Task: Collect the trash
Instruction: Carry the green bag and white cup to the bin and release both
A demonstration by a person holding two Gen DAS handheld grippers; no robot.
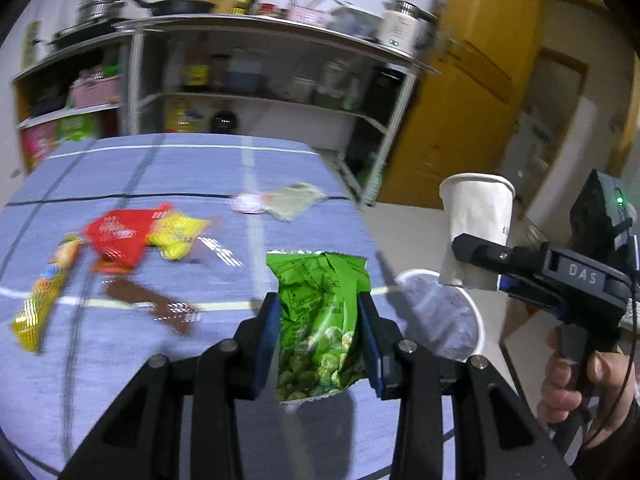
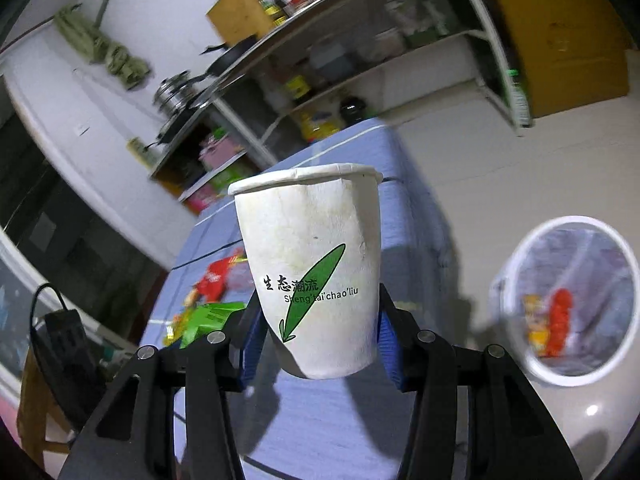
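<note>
Ahead of my left gripper (image 1: pixel 318 336), beyond its fingertips, loose wrappers lie on the blue tablecloth (image 1: pixel 120 380): a red packet (image 1: pixel 118 238) touching a yellow one (image 1: pixel 178 234), a long yellow-orange stick pack (image 1: pixel 44 292) off to the left, a brown wrapper (image 1: pixel 154 304) nearer the jaws, and a pale wrapper (image 1: pixel 286 200) farther out. Past the right jaw, off the table edge, I see the white trash bin (image 1: pixel 478 320) on the floor. My left jaws are clamped on a green snack bag (image 1: pixel 320 320), held upright between the pads above the cloth.

My right gripper (image 2: pixel 318 332) pinches a white paper cup (image 2: pixel 312 264) near its base, rim up, slightly dented. The bin (image 2: pixel 624 248) sits to the right of these jaws, wrappers already inside. In the left view my right hand (image 1: pixel 576 376) grips the handle, holding the cup level above the bin.
</note>
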